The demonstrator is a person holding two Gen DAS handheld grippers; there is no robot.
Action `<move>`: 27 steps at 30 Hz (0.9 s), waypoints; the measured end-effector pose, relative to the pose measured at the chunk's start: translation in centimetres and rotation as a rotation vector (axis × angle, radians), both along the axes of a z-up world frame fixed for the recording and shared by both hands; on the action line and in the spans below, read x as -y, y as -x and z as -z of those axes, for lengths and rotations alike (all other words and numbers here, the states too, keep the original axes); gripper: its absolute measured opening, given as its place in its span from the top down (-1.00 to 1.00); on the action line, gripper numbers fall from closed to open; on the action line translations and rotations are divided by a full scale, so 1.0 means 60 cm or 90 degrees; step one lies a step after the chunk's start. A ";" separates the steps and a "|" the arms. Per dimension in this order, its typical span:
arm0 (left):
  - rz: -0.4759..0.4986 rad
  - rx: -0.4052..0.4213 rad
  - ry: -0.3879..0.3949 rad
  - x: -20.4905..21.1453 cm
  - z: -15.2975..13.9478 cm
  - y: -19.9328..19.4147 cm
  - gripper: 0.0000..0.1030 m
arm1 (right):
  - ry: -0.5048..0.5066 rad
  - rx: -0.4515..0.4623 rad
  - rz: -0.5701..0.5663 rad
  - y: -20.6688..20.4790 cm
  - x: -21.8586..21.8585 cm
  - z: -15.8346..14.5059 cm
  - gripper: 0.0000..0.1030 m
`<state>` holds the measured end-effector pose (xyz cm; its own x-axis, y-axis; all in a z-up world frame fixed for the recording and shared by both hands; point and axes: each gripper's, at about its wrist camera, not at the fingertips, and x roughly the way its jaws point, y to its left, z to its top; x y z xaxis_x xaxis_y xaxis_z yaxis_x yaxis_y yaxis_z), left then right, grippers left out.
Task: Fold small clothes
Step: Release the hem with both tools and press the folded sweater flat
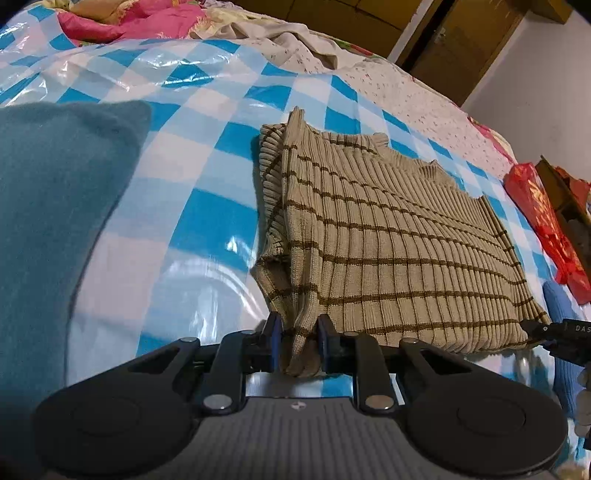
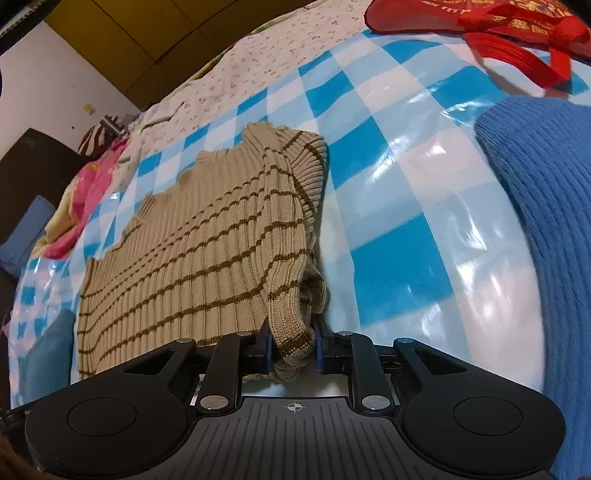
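Left tool (image 1: 299, 341), right tool (image 2: 293, 347): clamped on sweater (image 1: 388, 251) hem corners | collar away, lengthwise

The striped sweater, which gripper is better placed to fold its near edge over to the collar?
Neither alone. The left gripper pinches the striped sweater at its near left corner, and the right gripper pinches the near right corner. Both look equally placed, so lifting together seems best.

- You're working in a home bedroom.
- You see a bed under a blue-and-white checked plastic sheet (image 1: 207, 158), with a floral bedsheet (image 2: 258, 70) and a rumpled pink quilt (image 1: 140, 18).
- Wooden wardrobe doors (image 1: 454, 40) stand behind.
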<state>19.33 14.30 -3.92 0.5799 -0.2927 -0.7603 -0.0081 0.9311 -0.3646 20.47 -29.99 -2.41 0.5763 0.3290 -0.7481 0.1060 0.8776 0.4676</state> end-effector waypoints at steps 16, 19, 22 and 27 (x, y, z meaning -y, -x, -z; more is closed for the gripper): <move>0.033 -0.045 -0.016 0.010 -0.008 0.159 0.38 | -0.053 -0.049 0.005 0.203 0.028 -0.004 0.67; 0.031 -0.041 -0.029 0.014 -0.012 0.171 0.37 | -0.033 -0.046 -0.003 0.215 0.025 -0.014 0.66; 0.021 -0.034 -0.038 0.015 -0.021 0.182 0.37 | 0.029 -0.023 -0.011 0.222 0.009 -0.032 0.54; 0.006 -0.007 -0.071 0.007 -0.046 0.198 0.37 | 0.088 0.023 -0.005 0.245 0.001 -0.064 0.54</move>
